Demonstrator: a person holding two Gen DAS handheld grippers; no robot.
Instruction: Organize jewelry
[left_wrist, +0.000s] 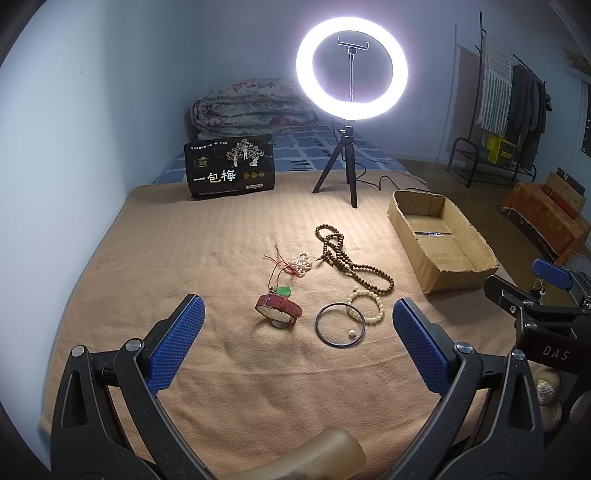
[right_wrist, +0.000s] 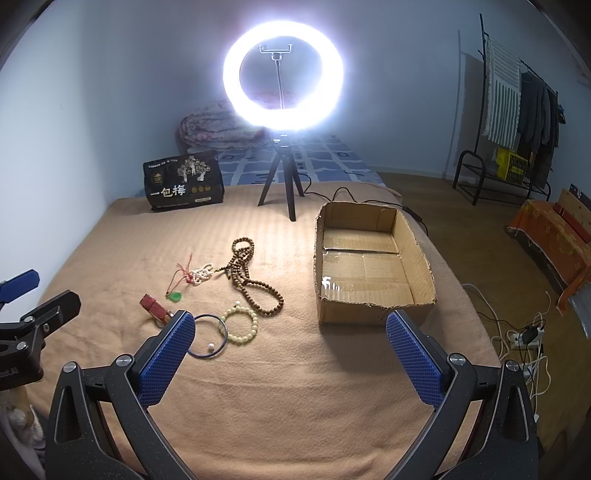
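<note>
Jewelry lies on a tan blanket (left_wrist: 221, 236). There is a red-strap watch (left_wrist: 279, 310), a dark bangle (left_wrist: 340, 324) with a small pearl inside it, a cream bead bracelet (left_wrist: 366, 307), a long brown bead necklace (left_wrist: 352, 263), a white bead piece (left_wrist: 301, 263) and a green pendant on red cord (left_wrist: 285, 291). An empty cardboard box (right_wrist: 373, 258) stands to the right. My left gripper (left_wrist: 297, 341) is open, just short of the watch and bangle. My right gripper (right_wrist: 290, 354) is open, near the box's front, the bangle (right_wrist: 208, 334) by its left finger.
A lit ring light on a tripod (left_wrist: 351, 70) stands at the back of the blanket, its cable trailing right. A black snack bag (left_wrist: 231, 166) stands at back left, a folded quilt (left_wrist: 255, 107) behind. A clothes rack (right_wrist: 517, 110) and floor cables (right_wrist: 524, 339) are right.
</note>
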